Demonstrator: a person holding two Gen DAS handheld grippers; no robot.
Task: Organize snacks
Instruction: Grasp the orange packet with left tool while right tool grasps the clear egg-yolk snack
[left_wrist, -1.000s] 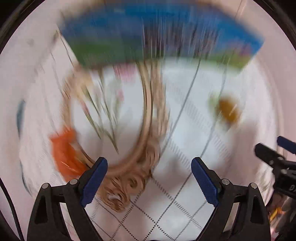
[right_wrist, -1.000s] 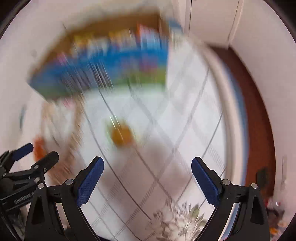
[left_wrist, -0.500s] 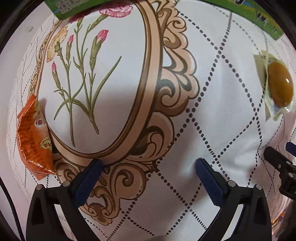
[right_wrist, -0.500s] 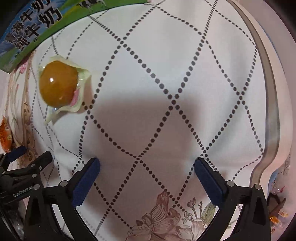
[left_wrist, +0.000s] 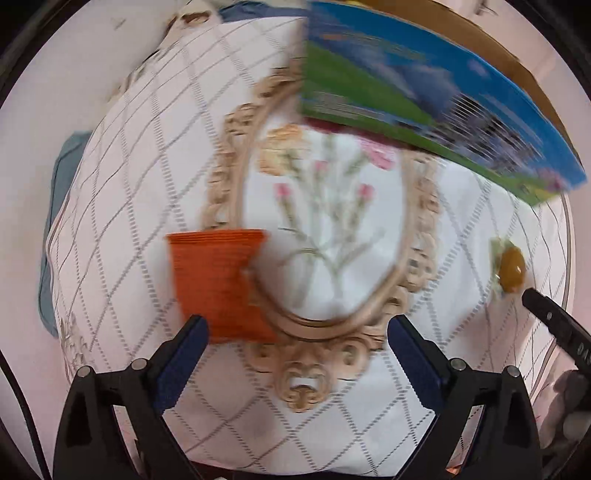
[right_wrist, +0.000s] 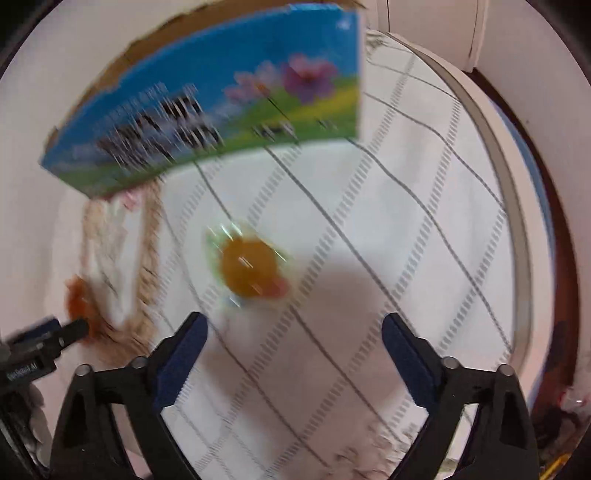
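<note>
Table, round, covered by a white tablecloth (left_wrist: 122, 206) printed with a dotted diamond grid and a beige scrolled oval frame (left_wrist: 406, 236) around pink flowers. Both views are smeared by motion.

Item one: flat orange foil snack packet (left_wrist: 218, 284), lying on the cloth at the oval frame's left edge, overlapping it. My left tongs (left_wrist: 297, 350) hang over it pointing down, blue pads spread wide, nothing between them; the packet sits just ahead of the left pad, and I cannot tell whether they touch. These jaws have just eased in a little.

Item two: round amber jelly in a clear, green-edged wrapper (right_wrist: 249, 267), on open grid cloth to the right of the frame, well apart from the packet. My right tongs (right_wrist: 293, 349) hover just short of it, jaws apart and empty, having just been closing.

Item three: blue-and-green printed cardboard box (right_wrist: 207, 110) with dark lettering and purple flowers, standing at the far side of the table, its brown inner flap showing above.
</note>
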